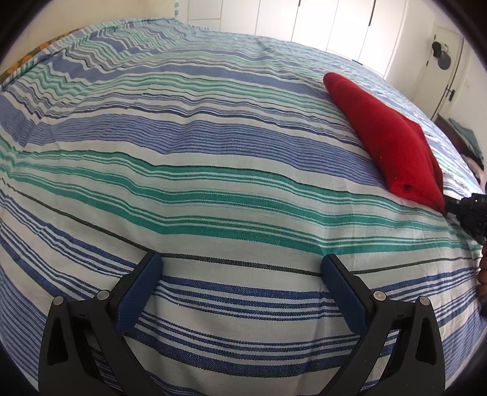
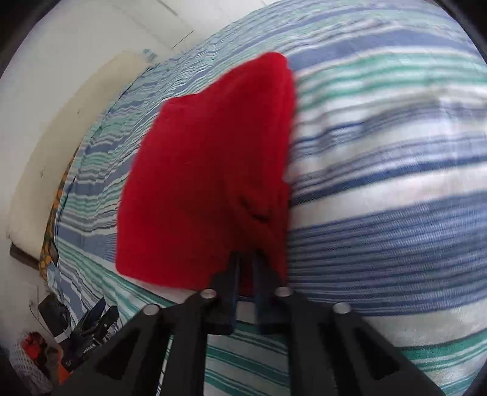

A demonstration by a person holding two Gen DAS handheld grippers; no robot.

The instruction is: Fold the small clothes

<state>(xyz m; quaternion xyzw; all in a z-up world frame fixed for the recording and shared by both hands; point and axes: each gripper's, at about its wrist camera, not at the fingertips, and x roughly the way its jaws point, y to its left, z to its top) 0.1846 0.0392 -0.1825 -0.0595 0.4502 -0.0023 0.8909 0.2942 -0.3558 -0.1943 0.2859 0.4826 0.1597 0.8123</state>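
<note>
Bright bedroom with a large striped bed.
A bedspread (image 1: 213,170) striped blue, green and white covers the bed; white wardrobe doors (image 1: 319,24) line the far wall, beside a white door (image 1: 438,76).

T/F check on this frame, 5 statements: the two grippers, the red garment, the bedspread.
1. The right gripper is shut on the near edge of the red garment. True.
2. The left gripper is shut on the red garment. False: its jaws stand wide open over the striped bedspread with nothing between them.
3. The red garment lies spread flat in a single layer. False: in the left wrist view it shows doubled layers and a rolled fold at its near end.
4. The bedspread is striped blue, green and white. True.
5. A second garment lies between the left gripper's fingers. False: only bedspread shows there.
</note>
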